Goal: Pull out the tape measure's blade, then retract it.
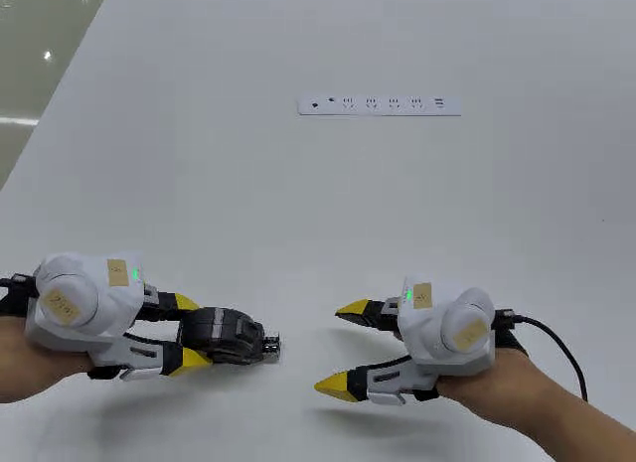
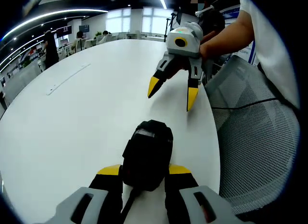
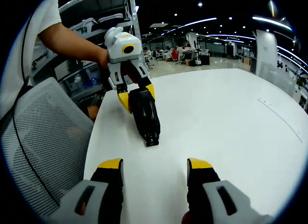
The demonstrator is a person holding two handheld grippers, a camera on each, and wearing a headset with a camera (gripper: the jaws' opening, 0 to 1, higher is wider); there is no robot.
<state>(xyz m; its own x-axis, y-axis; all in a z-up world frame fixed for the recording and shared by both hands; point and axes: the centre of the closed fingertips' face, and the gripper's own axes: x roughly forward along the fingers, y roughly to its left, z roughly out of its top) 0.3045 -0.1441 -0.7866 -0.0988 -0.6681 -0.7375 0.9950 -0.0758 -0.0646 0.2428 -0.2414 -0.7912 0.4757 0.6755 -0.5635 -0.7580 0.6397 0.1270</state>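
A black tape measure [image 1: 227,335] lies on the white table near its front edge, its blade tip [image 1: 271,347] pointing right. My left gripper [image 1: 187,332] is shut on the tape measure [image 2: 147,153], yellow fingertips on either side of the case. My right gripper [image 1: 343,347] stands open a short way to the right, its tips facing the blade end with nothing between them. In the right gripper view the tape measure [image 3: 146,114] lies ahead of the right gripper [image 3: 154,165], held by the left gripper [image 3: 135,94]. The left gripper view shows the right gripper [image 2: 172,89] hovering open ahead.
A white power strip [image 1: 379,105] lies flat toward the far side of the table. The table's left edge [image 1: 52,94] runs diagonally, with floor beyond. A mesh chair [image 3: 43,137] stands off the table's near edge. A cable [image 1: 552,338] trails from the right gripper.
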